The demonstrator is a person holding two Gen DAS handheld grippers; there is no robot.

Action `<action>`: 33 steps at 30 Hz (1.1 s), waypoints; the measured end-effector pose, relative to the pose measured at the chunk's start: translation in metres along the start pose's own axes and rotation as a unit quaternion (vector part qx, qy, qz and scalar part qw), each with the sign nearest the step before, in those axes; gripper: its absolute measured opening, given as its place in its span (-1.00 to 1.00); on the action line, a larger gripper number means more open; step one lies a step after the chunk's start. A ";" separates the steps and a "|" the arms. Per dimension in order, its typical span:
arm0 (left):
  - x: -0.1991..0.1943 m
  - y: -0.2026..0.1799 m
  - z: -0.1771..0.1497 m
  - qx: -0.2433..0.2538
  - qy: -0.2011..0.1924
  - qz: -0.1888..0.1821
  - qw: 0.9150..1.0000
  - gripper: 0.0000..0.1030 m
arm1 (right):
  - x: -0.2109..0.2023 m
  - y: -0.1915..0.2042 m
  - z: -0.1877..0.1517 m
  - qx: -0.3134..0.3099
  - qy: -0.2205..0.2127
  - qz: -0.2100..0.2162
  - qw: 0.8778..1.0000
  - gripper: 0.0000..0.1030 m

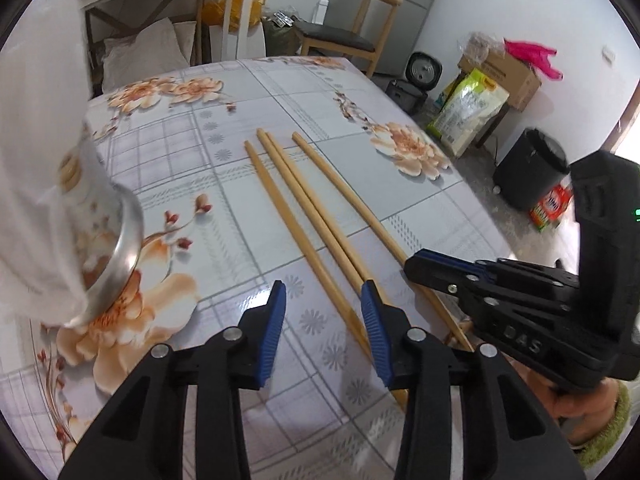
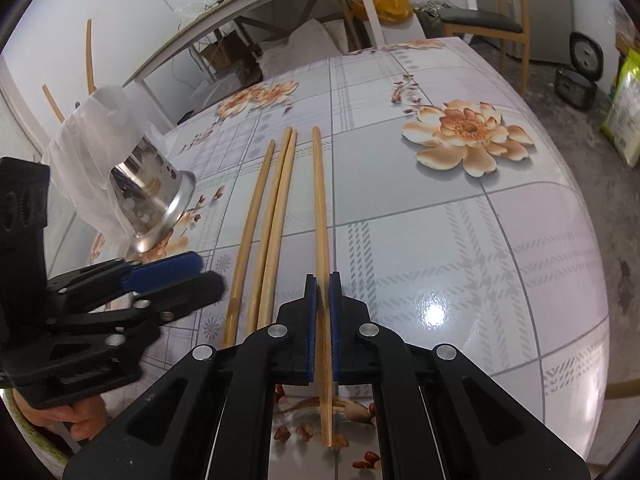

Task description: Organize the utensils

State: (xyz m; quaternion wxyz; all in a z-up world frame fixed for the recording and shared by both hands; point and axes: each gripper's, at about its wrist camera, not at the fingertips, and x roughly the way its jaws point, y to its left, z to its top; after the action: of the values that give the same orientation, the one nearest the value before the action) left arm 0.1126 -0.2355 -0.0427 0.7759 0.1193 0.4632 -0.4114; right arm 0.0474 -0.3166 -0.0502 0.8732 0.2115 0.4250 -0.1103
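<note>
1. Left wrist view: the left gripper (image 1: 323,294) stands part open above the table (image 1: 400,216), its pads astride the leftmost chopstick (image 1: 298,236) and clear of the wood; the paired chopsticks (image 1: 316,216) run under its 3 o'clock pad, so a close from here could catch two or three at once, or knock them askew; the right gripper (image 1: 424,270) shows at 3 o'clock, its tip over the rightmost chopstick (image 1: 348,204); the grip itself is hidden here.

2. Right wrist view: the right gripper (image 2: 323,280) is narrowed onto that single chopstick (image 2: 320,208), clamped near its thin end; the long far part could swing or slip on lifting; the steel holder (image 2: 154,196) at 10 o'clock leans in white plastic and might topple when loaded; only this view shows chopsticks already standing in it.
</note>
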 end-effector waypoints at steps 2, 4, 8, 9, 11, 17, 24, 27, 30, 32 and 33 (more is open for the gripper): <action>0.006 -0.003 0.001 0.005 0.007 0.012 1.000 -0.28 | 0.000 -0.001 0.000 0.004 -0.001 0.002 1.000 -0.92; 0.009 -0.005 0.003 0.010 0.005 0.026 1.000 -0.34 | 0.000 -0.001 0.000 0.008 -0.002 0.005 1.000 -0.92; 0.013 -0.006 0.005 0.017 0.003 0.044 0.999 -0.40 | 0.000 -0.002 0.001 0.012 -0.003 0.009 1.000 -0.92; 0.013 -0.006 0.005 0.019 0.003 0.049 0.999 -0.44 | 0.000 -0.002 0.000 0.013 -0.003 0.010 1.000 -0.92; 0.015 -0.007 0.006 0.025 0.001 0.058 0.998 -0.46 | 0.001 -0.002 0.000 0.014 -0.003 0.012 1.000 -0.92; 0.017 -0.008 0.005 0.040 -0.009 0.095 0.995 -0.79 | 0.001 -0.003 0.000 0.016 -0.003 0.013 1.000 -0.92; 0.005 0.006 -0.006 0.009 -0.009 0.091 0.996 -0.89 | -0.006 -0.005 -0.009 0.026 0.005 0.022 0.999 -0.92; -0.007 0.015 -0.018 -0.010 -0.005 0.084 0.996 -0.89 | -0.012 -0.003 -0.017 0.029 0.012 0.026 0.999 -0.92; -0.024 0.026 -0.037 -0.030 -0.001 0.078 0.997 -0.89 | -0.019 0.001 -0.029 0.028 0.023 0.031 0.999 -0.92; -0.036 0.032 -0.049 -0.044 0.001 0.073 0.996 -0.89 | -0.023 0.004 -0.036 0.028 0.029 0.035 0.999 -0.92; -0.043 0.036 -0.057 -0.053 0.002 0.071 0.996 -0.89 | -0.025 0.004 -0.039 0.028 0.032 0.037 0.998 -0.92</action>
State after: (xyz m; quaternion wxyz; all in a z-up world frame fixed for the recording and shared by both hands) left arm 0.0938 -0.1579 -0.0460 0.8074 0.1117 0.4762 -0.3299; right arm 0.0061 -0.2944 -0.0505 0.8564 0.2546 0.4415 -0.0830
